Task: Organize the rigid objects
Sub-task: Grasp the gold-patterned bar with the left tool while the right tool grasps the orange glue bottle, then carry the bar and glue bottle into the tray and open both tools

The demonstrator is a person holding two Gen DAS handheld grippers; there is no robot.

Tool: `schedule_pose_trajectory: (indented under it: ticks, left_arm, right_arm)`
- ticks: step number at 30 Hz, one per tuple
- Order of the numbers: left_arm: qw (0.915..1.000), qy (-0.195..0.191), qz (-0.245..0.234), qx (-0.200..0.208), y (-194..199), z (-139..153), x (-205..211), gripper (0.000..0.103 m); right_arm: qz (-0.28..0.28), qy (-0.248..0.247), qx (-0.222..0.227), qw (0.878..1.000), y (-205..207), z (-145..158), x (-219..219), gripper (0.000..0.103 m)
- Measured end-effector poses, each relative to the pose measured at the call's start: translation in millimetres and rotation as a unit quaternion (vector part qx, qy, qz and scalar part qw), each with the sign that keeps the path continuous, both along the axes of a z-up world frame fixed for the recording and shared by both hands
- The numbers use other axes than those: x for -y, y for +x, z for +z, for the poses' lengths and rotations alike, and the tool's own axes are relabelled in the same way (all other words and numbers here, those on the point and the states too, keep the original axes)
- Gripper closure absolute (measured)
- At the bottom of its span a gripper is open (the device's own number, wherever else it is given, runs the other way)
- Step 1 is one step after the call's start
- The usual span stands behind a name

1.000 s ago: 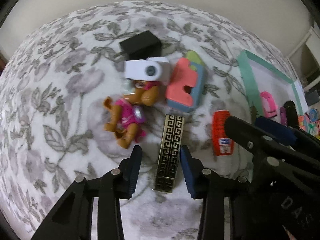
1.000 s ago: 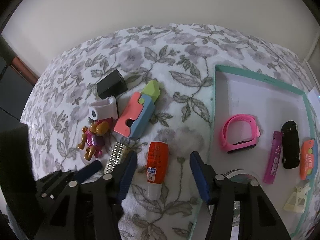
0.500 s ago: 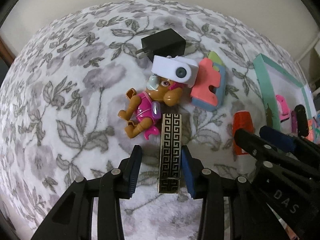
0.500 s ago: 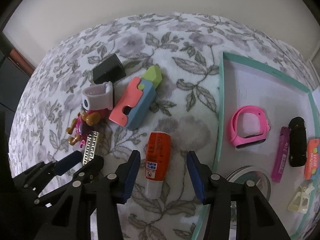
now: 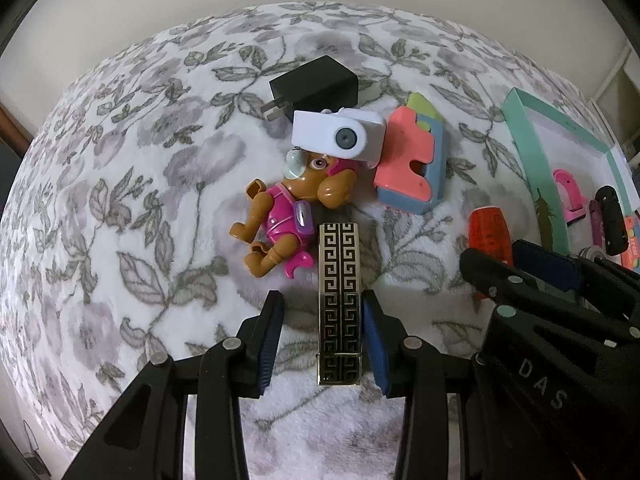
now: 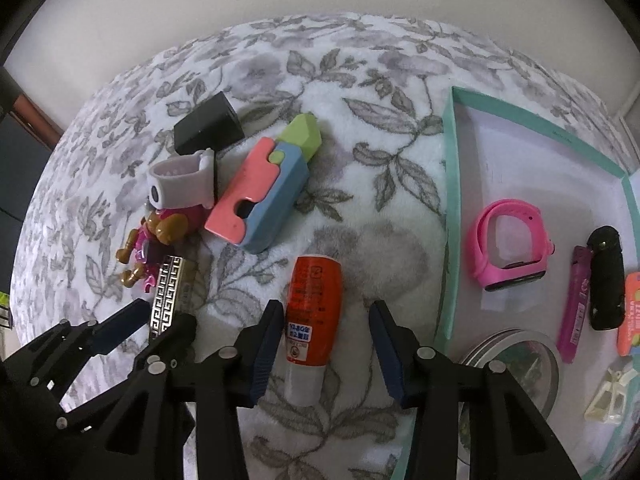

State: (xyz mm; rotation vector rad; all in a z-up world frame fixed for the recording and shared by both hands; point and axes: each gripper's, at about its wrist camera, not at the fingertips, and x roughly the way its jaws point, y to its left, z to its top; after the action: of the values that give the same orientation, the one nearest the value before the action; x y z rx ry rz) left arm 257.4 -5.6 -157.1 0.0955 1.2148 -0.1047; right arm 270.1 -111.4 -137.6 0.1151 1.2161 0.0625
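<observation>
A gold-and-black patterned bar (image 5: 340,300) lies on the floral blanket. My left gripper (image 5: 322,320) is open, with a finger on each side of the bar's near half; it shows in the right wrist view (image 6: 154,320) too. An orange glue stick (image 6: 314,304) lies on the blanket between the open fingers of my right gripper (image 6: 326,328), closer to the left finger. A teal-rimmed tray (image 6: 448,208) on the right holds a pink watch (image 6: 508,244) and other small items.
Beyond the bar lie a toy dog figure (image 5: 292,216), a white camera-like block (image 5: 340,138), a black charger (image 5: 316,80) and a pink-blue-green block toy (image 6: 268,188). The tray also holds a black fob (image 6: 606,276), a purple tube (image 6: 576,304) and a round tin (image 6: 516,356).
Both grippers have moved forward and down: the left fingers now flank the patterned bar, the right fingers now flank the glue stick. No object has moved.
</observation>
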Motion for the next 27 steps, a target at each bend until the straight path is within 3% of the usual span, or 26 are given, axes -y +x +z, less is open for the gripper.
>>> schedule_pose_trajectory:
  ticks: [4, 12, 17, 27]
  left_arm:
    - [0.9999, -0.011, 0.006, -0.002, -1, 1, -3, 0.062]
    - [0.9999, -0.014, 0.008, 0.0, -2, 0, 0, 0.062]
    - [0.9996, -0.027, 0.009, -0.005, -1, 2, -7, 0.079]
    - [0.9985, -0.053, 0.011, -0.009, -4, 10, -13, 0.082]
  right_arm:
    - [0.004, -0.025, 0.003, 1.0, -1, 0, -1, 0.076]
    - [-0.008, 0.005, 0.0, 1.0, -2, -1, 9, 0.076]
    - [-0.021, 0.02, -0.006, 1.0, -4, 0, 13, 0.076]
    - [-0.021, 0.024, 0.002, 0.999, -3, 15, 17, 0.076]
